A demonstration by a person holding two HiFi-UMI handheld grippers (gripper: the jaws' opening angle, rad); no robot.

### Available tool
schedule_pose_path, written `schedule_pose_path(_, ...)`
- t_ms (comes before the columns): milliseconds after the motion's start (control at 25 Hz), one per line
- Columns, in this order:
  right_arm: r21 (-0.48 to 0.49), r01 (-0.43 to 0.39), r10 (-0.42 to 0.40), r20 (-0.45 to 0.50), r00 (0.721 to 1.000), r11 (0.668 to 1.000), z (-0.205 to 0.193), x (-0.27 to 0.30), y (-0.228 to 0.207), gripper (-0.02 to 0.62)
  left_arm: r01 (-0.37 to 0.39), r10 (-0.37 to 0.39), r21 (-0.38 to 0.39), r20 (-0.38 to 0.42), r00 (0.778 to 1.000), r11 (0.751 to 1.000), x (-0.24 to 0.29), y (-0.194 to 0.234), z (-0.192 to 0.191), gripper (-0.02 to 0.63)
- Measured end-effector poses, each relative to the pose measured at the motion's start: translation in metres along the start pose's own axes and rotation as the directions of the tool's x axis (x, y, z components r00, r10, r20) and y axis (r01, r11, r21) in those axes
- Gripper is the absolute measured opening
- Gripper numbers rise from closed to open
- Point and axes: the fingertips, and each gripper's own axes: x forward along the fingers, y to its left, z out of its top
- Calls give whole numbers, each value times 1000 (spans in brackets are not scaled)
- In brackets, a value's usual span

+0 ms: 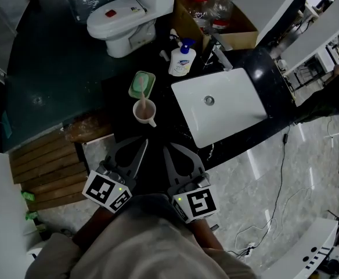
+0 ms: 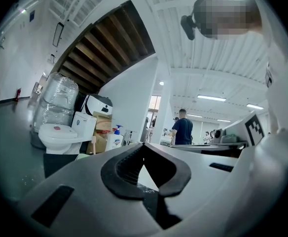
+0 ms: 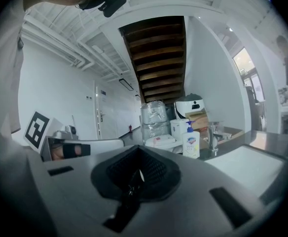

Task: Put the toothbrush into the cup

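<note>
A pinkish cup (image 1: 145, 113) stands on the black counter (image 1: 169, 127), left of the sink. The toothbrush (image 1: 143, 100) stands in it with its end sticking up toward the green soap dish (image 1: 141, 85). My left gripper (image 1: 144, 144) is just in front of the cup, shut, with nothing between its pads. My right gripper (image 1: 166, 151) is beside it, also shut and empty. In the left gripper view the jaw tips (image 2: 143, 146) meet, and a thin upright stick (image 2: 93, 144) shows past them. In the right gripper view the black pads (image 3: 139, 172) are pressed together.
A white sink (image 1: 219, 104) with a faucet (image 1: 219, 54) fills the counter's right part. A soap pump bottle (image 1: 182, 58) stands behind it. A toilet (image 1: 120, 16), a cardboard box with bottles (image 1: 216, 10) and wooden slats (image 1: 44, 170) lie around the counter.
</note>
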Motion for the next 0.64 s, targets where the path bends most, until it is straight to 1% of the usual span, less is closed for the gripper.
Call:
schedule_pose_path(160,0,1,-1,-3,1000,1000,-1,-1,0,5,4,-4,-6,-3,1000,1000,1,0,-3,11)
schedule_pose_path(360,-1,7,-7,-7,1000,1000,-2,-1,0,5,2,-2,-42,-17,1000,999,2,4,-12,11)
schedule_pose_path(640,-5,4,-4,-8,1000,1000,-1,-2,2,6,0,0,-59,-12,1000,998,1,5,-11,11)
